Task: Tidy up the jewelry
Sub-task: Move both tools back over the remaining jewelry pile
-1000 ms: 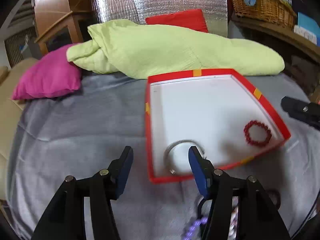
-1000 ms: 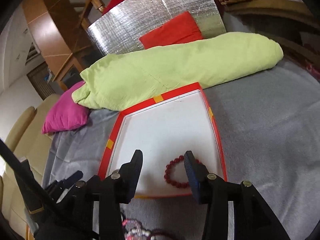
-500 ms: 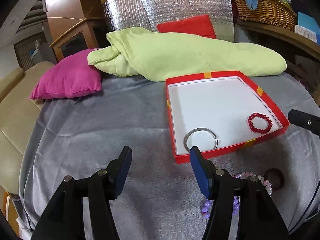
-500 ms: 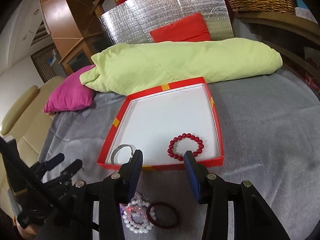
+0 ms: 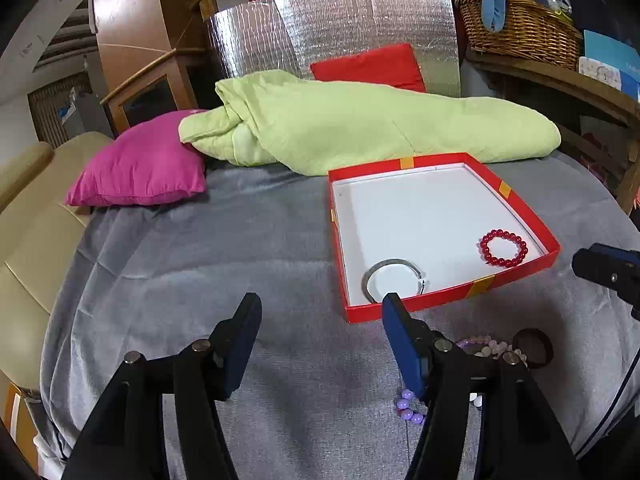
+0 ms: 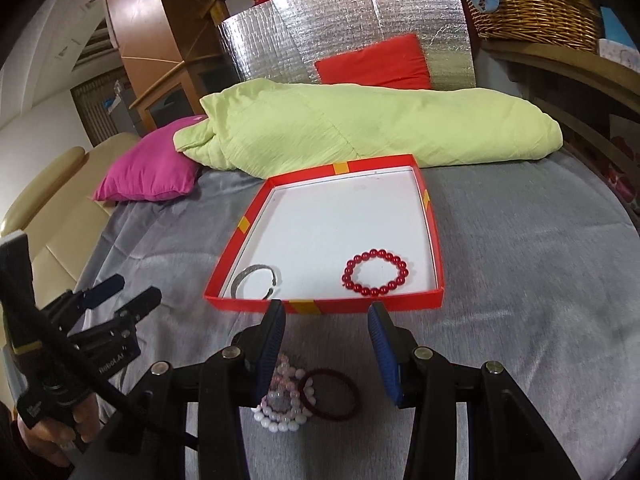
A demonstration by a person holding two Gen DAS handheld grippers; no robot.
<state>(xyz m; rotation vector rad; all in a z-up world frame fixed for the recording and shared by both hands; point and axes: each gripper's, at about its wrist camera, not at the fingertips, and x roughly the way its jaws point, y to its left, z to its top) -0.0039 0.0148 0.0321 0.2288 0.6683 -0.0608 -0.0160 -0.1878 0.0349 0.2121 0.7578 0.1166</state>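
Note:
A red box [image 5: 516,216] [image 6: 236,258] with a white floor lies on the grey cloth. In it lie a silver bangle [image 5: 394,280] [image 6: 258,286] and a red bead bracelet [image 5: 503,248] [image 6: 375,273]. On the cloth in front of the box lie a pale pink bead bracelet [image 6: 282,408] [image 5: 486,347], a dark red band [image 6: 330,394] [image 5: 534,342] and purple beads [image 5: 408,406]. My left gripper [image 5: 320,312] is open and empty, left of the box's near corner. My right gripper [image 6: 326,322] is open and empty, above the loose bracelets.
A green quilt [image 5: 360,124] and a pink cushion [image 5: 140,164] lie behind the box. A silver foil panel [image 5: 332,32] and a red cushion [image 5: 368,66] stand at the back. A wicker basket [image 5: 520,28] sits on a shelf at right. A beige sofa [image 5: 28,216] is at left.
Both grippers have drawn back from the box and risen. The bangle and red bracelet stay in the box. The loose bracelets have come into view.

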